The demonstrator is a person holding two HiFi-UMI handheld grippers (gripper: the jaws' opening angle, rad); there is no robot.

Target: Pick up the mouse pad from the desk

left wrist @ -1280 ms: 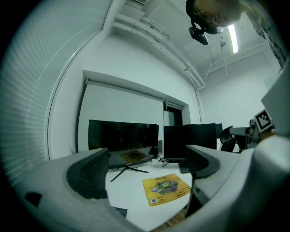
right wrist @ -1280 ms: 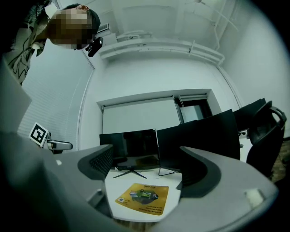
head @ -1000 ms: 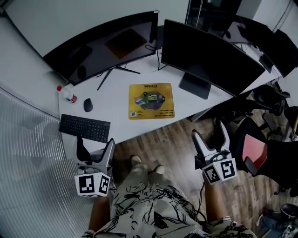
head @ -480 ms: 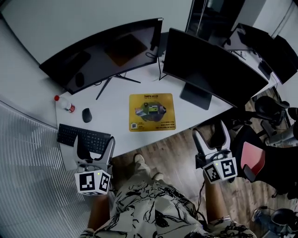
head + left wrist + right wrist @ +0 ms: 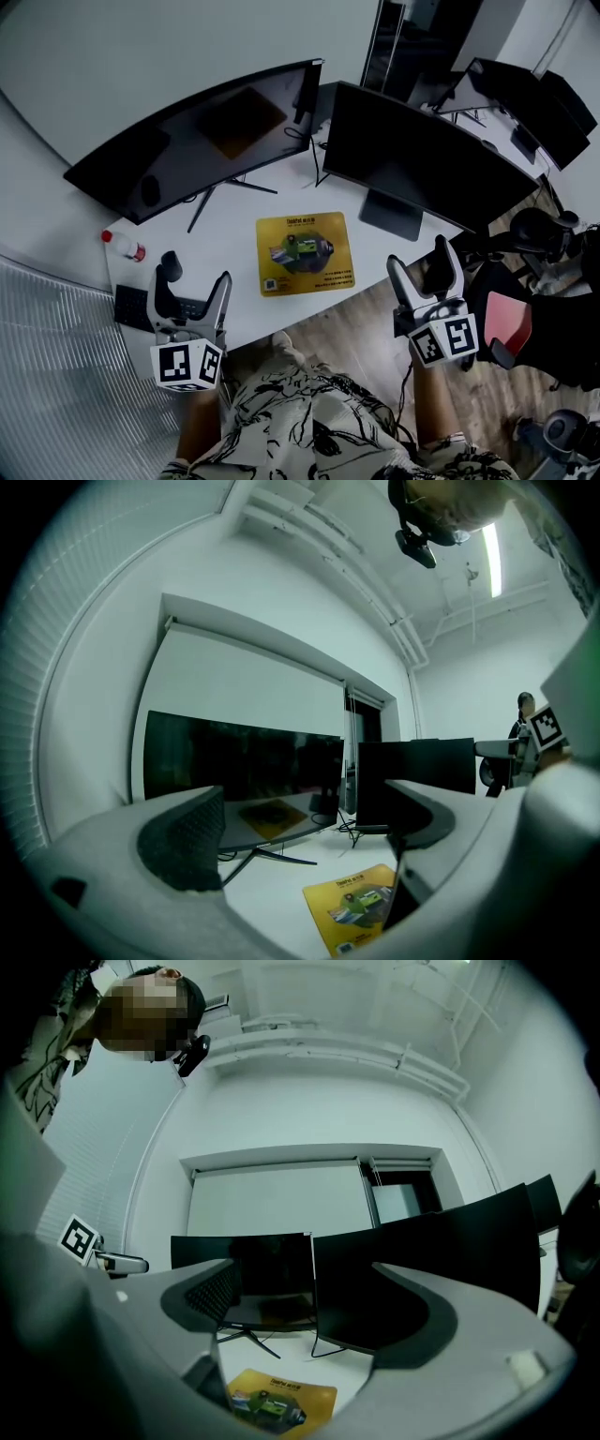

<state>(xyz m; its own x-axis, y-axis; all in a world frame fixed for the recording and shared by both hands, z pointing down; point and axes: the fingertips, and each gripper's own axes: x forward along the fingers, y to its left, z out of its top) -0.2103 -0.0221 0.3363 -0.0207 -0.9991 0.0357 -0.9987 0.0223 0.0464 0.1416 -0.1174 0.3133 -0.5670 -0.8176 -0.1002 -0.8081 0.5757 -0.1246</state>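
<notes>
bottle [image 5: 123, 246] ahead-left of left gripper | left gripper [image 5: 195, 274] jaws apart, empty, above keyboard [image 5: 129, 307] | mouse pad [image 5: 305, 252] flat on desk [image 5: 234, 211], ahead, between both grippers, touching neither | right gripper [image 5: 419, 258] jaws apart, empty, pad ahead-left
</notes>
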